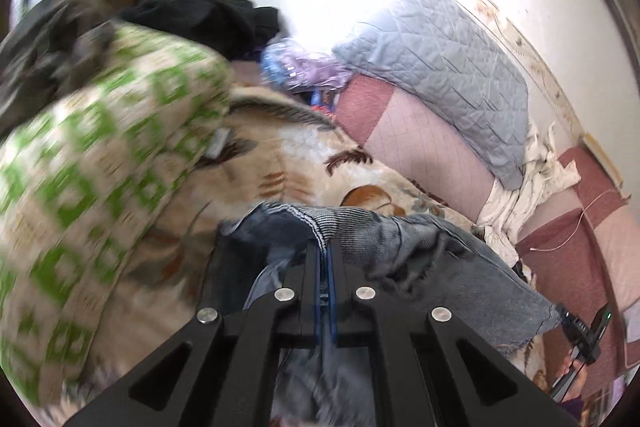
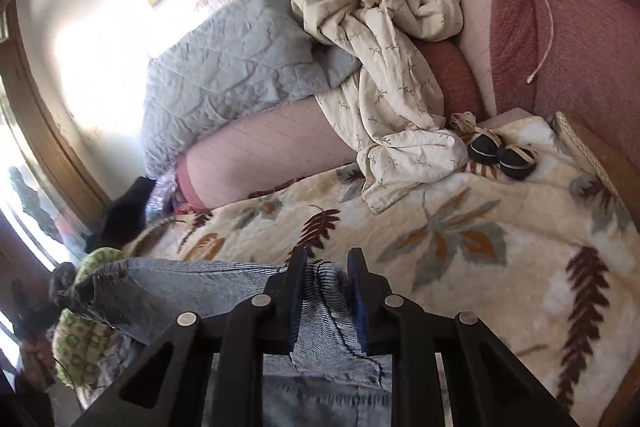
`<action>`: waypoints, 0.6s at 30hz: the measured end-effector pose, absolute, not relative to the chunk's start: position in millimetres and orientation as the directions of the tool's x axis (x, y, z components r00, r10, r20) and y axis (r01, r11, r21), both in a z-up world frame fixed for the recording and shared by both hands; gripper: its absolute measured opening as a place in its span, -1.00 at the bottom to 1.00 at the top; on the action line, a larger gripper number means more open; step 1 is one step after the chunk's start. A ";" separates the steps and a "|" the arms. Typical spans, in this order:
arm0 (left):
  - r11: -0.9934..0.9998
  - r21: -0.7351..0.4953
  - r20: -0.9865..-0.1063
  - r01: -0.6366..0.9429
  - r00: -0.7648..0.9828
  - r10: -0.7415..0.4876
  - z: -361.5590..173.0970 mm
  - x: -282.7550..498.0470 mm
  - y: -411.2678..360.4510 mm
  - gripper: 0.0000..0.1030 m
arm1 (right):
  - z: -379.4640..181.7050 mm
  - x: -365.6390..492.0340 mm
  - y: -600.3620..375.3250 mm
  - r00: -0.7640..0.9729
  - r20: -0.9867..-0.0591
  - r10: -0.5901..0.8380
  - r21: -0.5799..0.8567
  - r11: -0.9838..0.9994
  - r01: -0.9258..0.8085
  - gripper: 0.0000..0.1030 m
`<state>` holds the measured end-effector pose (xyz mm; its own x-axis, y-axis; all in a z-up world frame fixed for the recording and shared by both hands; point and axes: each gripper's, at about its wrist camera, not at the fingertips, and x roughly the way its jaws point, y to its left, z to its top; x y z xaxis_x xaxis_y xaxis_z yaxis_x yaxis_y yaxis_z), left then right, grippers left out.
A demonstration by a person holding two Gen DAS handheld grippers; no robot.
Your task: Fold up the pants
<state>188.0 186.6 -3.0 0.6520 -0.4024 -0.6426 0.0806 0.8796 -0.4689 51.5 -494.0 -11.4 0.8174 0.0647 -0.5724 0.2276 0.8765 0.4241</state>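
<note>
We hold a claw in each hand over a bed, and between them hangs a pair of blue denim pants (image 1: 420, 251). Our left claw (image 1: 325, 247) is clamped shut on the ribbed edge of the pants, its two black fingers pressed together with cloth bunched on both sides. Our right claw (image 2: 325, 259) grips another part of the same edge: a fold of striped denim sits between its fingers, which stand a little apart around it. The pants (image 2: 192, 291) stretch from one claw to the other, lifted just above a cream blanket (image 2: 460, 227) printed with brown and grey leaves. Far across the bed lie a grey quilted cover (image 2: 232, 67) and a crumpled cream sheet (image 2: 384, 75) against pink bedding (image 2: 260, 155). To the left, in the left view, sits a blurred green-and-white patterned bundle (image 1: 104, 155) with dark clothes (image 1: 208, 15) beyond it. A white cable (image 2: 544, 27) trails at far right.
</note>
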 end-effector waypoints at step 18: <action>0.825 -0.558 -0.712 -0.095 0.566 -0.416 -111.5 107.7 242.9 -0.94 | -77.4 -77.5 -431.4 0.656 -0.754 0.040 0.226 0.953 0.202 -0.58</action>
